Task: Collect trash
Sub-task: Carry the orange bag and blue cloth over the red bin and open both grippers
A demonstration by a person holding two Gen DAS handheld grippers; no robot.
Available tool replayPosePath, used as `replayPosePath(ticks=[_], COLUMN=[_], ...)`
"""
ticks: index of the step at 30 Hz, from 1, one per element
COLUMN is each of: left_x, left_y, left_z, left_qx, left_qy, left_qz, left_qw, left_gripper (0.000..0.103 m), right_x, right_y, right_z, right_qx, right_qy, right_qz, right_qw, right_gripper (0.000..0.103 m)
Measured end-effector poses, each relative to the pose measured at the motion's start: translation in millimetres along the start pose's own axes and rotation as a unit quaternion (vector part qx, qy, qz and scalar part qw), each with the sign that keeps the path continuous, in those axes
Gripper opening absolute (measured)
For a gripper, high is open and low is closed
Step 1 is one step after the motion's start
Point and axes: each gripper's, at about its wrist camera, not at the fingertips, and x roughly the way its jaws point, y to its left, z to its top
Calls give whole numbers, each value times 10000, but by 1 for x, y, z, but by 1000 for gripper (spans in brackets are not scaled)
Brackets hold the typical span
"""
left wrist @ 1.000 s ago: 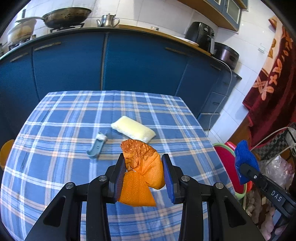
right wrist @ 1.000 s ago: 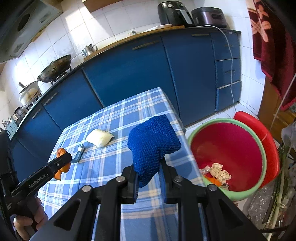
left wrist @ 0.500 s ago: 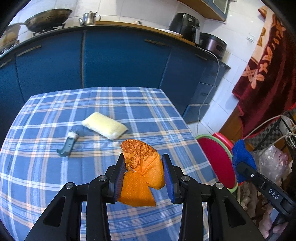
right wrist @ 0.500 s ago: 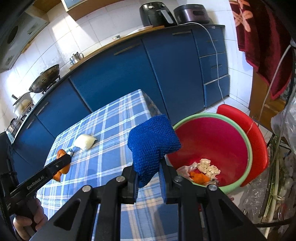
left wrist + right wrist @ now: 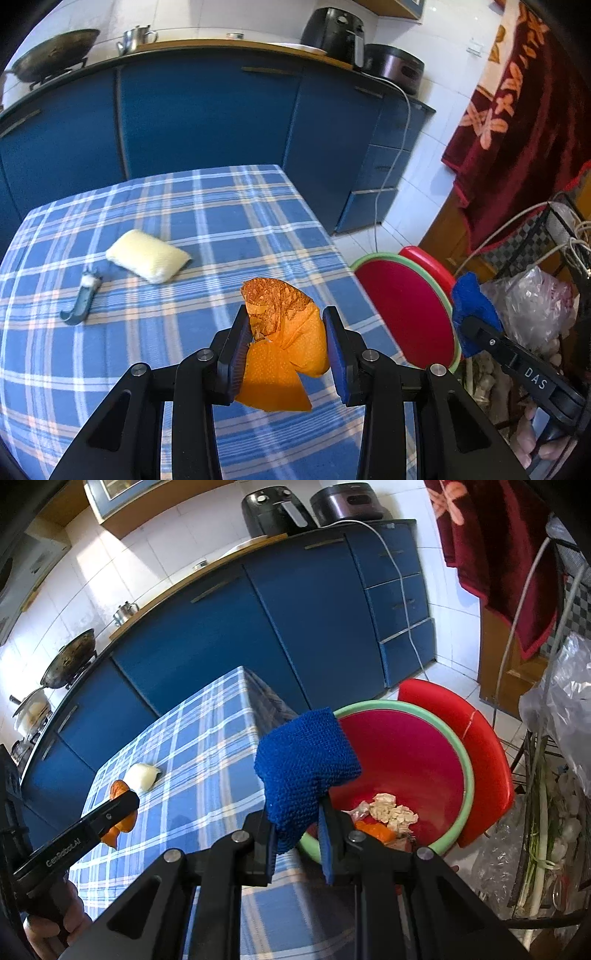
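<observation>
Two grippers on my feed, both loaded. Left gripper (image 5: 286, 345): jaws closed on crumpled orange wrapper (image 5: 284, 332), held above plaid table (image 5: 207, 229) near its right edge. Right gripper (image 5: 297, 836): jaws clamped on blue knitted pad (image 5: 306, 764), held over table corner, just beside rim of red bin (image 5: 406, 753) (green rim; paper scraps and something orange inside). On table: pale yellow sponge (image 5: 147, 255), small blue-grey tool (image 5: 80, 299) beside it.

Left gripper (image 5: 286, 341): fingers clamped on something, held level, pointing forward. Right gripper (image 5: 297, 834): likewise clamped, raised, off to the right of the left one.
</observation>
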Motion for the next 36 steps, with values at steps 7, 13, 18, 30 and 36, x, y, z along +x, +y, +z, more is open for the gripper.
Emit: replayPosePath(ticks=[7,13,18,30,36], left_x=[14,27,41,70,89], left_y=[-22,-41,-54,-91,-105], left_z=[5,9,11,16,14], left_qx=[213,399,528,921,1035], left_qy=[104,192,312,475,645], left_qz=[-94,-195,-291,-422,-473], left_qw=[9997,9988,9977,9937,9914], left_gripper=[39,39,39,39,39], right_x=[6,12,18,43,49], right_y=[-21,-37,-50,-89,-97], right_z=[3,4,4,0,-1], right_qx=[210,357,463,780,802], right_qy=[3,42,85,410,506], right_qz=[-96,-202,-290,-547,-533], right_qw=[9997,9991,9985,9946,9941], right_gripper=[21,21,21,24,29])
